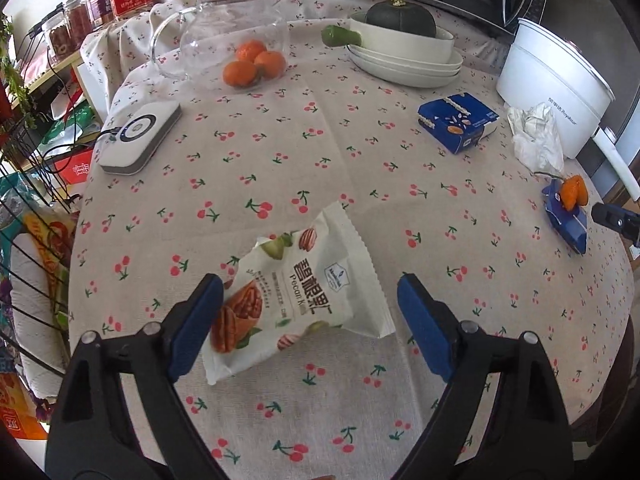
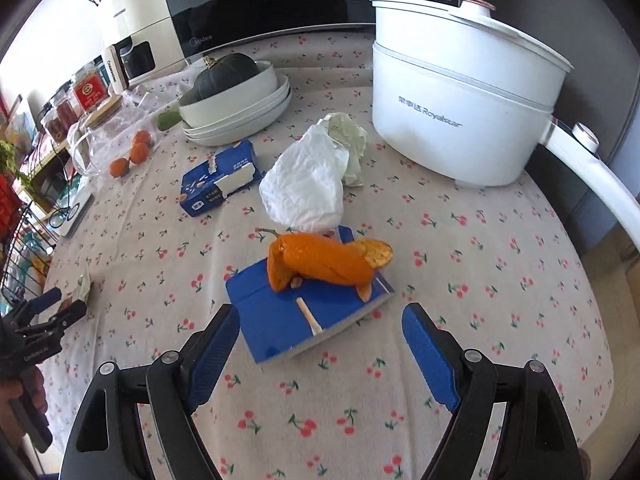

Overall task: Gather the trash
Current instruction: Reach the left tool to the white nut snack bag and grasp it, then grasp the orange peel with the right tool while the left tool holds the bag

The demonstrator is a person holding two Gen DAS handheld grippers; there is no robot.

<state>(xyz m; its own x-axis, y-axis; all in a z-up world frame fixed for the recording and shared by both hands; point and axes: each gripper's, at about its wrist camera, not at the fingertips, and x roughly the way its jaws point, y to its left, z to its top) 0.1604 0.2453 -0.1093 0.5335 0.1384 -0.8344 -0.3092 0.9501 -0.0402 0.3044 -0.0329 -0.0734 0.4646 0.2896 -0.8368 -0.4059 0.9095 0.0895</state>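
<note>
— Left gripper (image 1: 308, 320)? Jaws spread wide, pinching nothing; pecan packet (image 1: 298, 304) lying flat between the blue pads (image 1: 196, 328), left pad at its edge. Bare cherry-print tablecloth (image 1: 360, 168) ahead toward 12 o'clock, open as far as the mandarins (image 1: 254, 62) and stacked white dishes (image 1: 404, 60). Cloth edge dropping off at 9 o'clock beside the white scale (image 1: 138, 136).

— And the right gripper (image 2: 320, 344)? Also spread, empty. Flattened blue carton (image 2: 296, 320) just ahead at 12 o'clock, its near corner between the fingertips, orange peel (image 2: 320, 264) resting on top. Crumpled white wrapper (image 2: 304, 184) beyond, touching the carton's far side. Second blue carton (image 2: 218, 180) at 11 o'clock, well apart. Open cloth at 3 o'clock out to the rounded table edge.

— Writing? "Pecan" readable on the packet, with Chinese characters. "Royalstar" on the white cooker (image 2: 460, 100) at 1 o'clock, "Midea" on the black oven (image 2: 260, 4) behind.
</note>
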